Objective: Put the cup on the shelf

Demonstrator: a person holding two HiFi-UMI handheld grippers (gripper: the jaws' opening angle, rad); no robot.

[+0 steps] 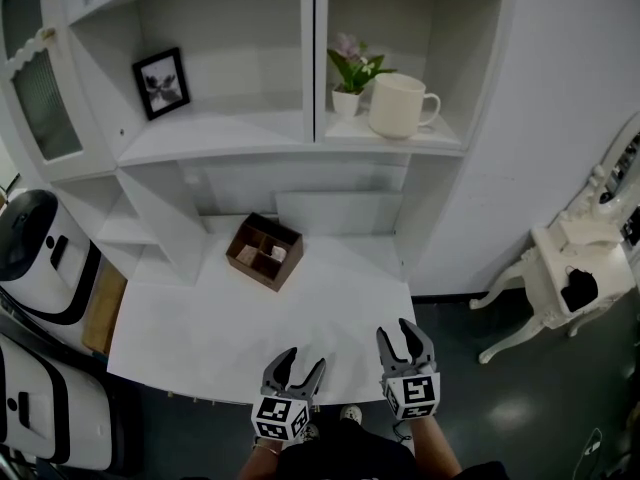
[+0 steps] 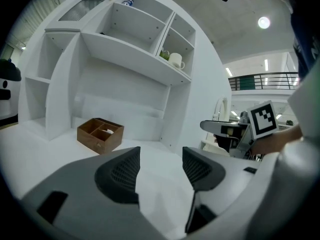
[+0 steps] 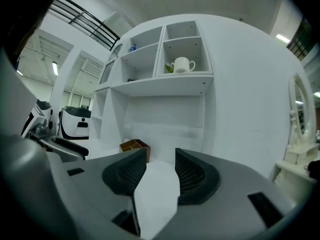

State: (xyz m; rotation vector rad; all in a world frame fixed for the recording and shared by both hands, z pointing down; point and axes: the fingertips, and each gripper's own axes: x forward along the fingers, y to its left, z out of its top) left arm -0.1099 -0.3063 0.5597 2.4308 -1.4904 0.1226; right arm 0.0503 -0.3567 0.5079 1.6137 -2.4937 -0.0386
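At the near edge of the worktop [image 1: 200, 318], your right hand-held gripper [image 1: 395, 330] has its jaws spread with nothing between them, only bare worktop showing through the gap. Your left hand-held gripper [image 1: 303, 361] sits just beside it, jaws also apart and empty.

Outward from the right one, the wooden divided box [image 1: 265, 251] is ahead and to the left, mid-worktop. The cup [image 1: 398, 105] is straight ahead and up, well apart from both grippers. It's already standing on the shelf [image 1: 400, 140] in the right-hand compartment, just beside the potted plant [image 1: 350, 73].

The cup is upright, so its long axis is vertical, and the handle points right. The right gripper is nearer and roughly in line with it, while the left is offset to the side.

My read is that placement is done. If you re-seat the cup, use the right gripper and approach the body from the front, clear of the plant.
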